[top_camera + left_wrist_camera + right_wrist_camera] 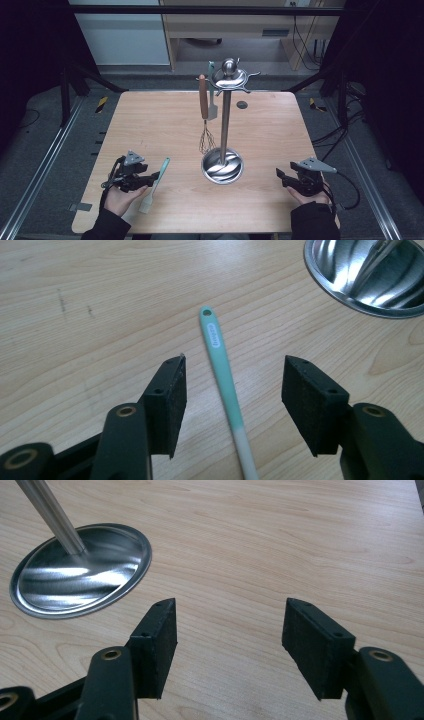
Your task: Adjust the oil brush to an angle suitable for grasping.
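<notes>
Lying between the gaping left tongs (232, 390), a mint spatula (222, 375) untouched, right tongs (230, 635) spread wide, empty.

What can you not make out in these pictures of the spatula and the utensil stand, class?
- Spatula: its head is cut off by the bottom edge in the left gripper view, and partly hidden by the left hand-held gripper in the high view.
- Label on its handle: too small to read.
- Stand: its top is cut off by the top edge in the right gripper view.
</notes>
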